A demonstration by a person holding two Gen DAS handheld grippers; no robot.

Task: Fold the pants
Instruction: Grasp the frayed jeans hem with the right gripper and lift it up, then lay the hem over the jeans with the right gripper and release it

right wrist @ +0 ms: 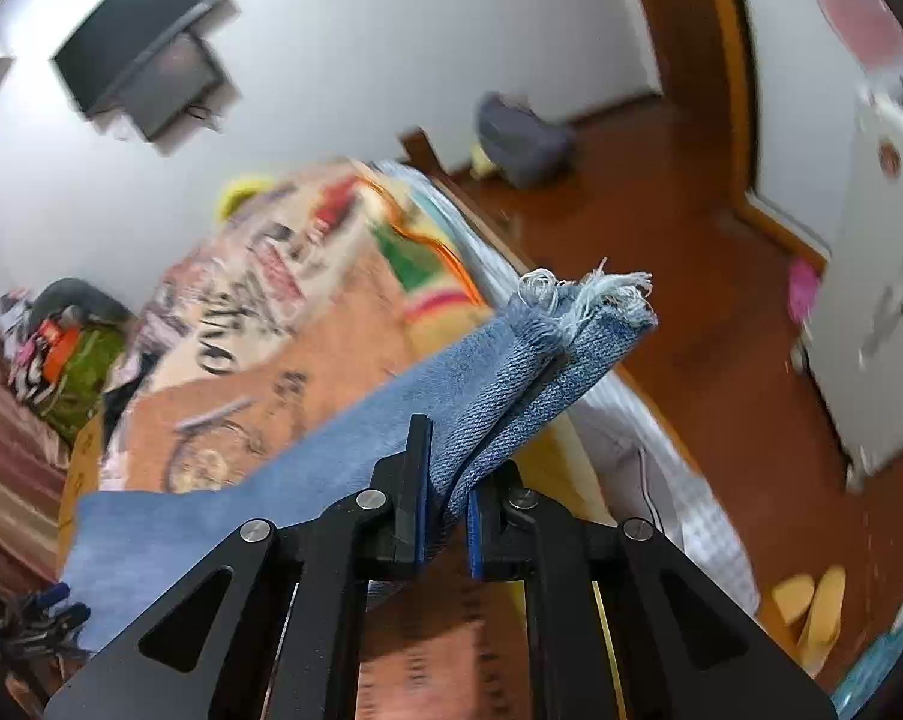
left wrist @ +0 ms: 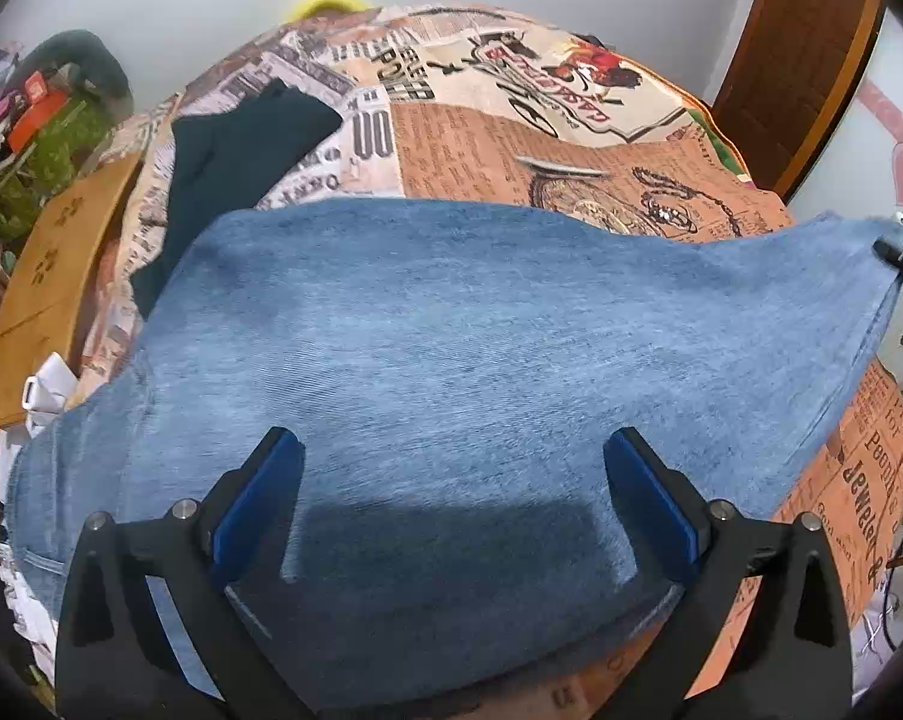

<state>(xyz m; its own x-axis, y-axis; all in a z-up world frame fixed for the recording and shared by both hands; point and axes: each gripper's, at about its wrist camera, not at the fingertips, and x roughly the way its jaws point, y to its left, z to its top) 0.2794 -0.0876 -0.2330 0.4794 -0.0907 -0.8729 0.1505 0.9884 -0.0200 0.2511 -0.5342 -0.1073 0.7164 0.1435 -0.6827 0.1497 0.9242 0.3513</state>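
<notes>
The blue denim pants (left wrist: pixel 451 360) lie spread across a bed with a newspaper-print cover (left wrist: pixel 511 138). My left gripper (left wrist: pixel 451 450) is open, its blue-padded fingers apart just above the denim, holding nothing. My right gripper (right wrist: pixel 451 480) is shut on the frayed hem end of the pants (right wrist: pixel 547 354) and holds it lifted above the bed's right edge. The right gripper also shows at the far right of the left wrist view (left wrist: pixel 898 252), pinching the fabric corner. The left gripper shows at the lower left of the right wrist view (right wrist: pixel 37 618).
A dark garment (left wrist: pixel 235 156) lies on the bed behind the pants. A wooden board (left wrist: pixel 55 276) and a cluttered pile (left wrist: pixel 43 120) are at the left. A wooden door (left wrist: pixel 799 60) stands at the right. Slippers (right wrist: pixel 811 606) lie on the red floor.
</notes>
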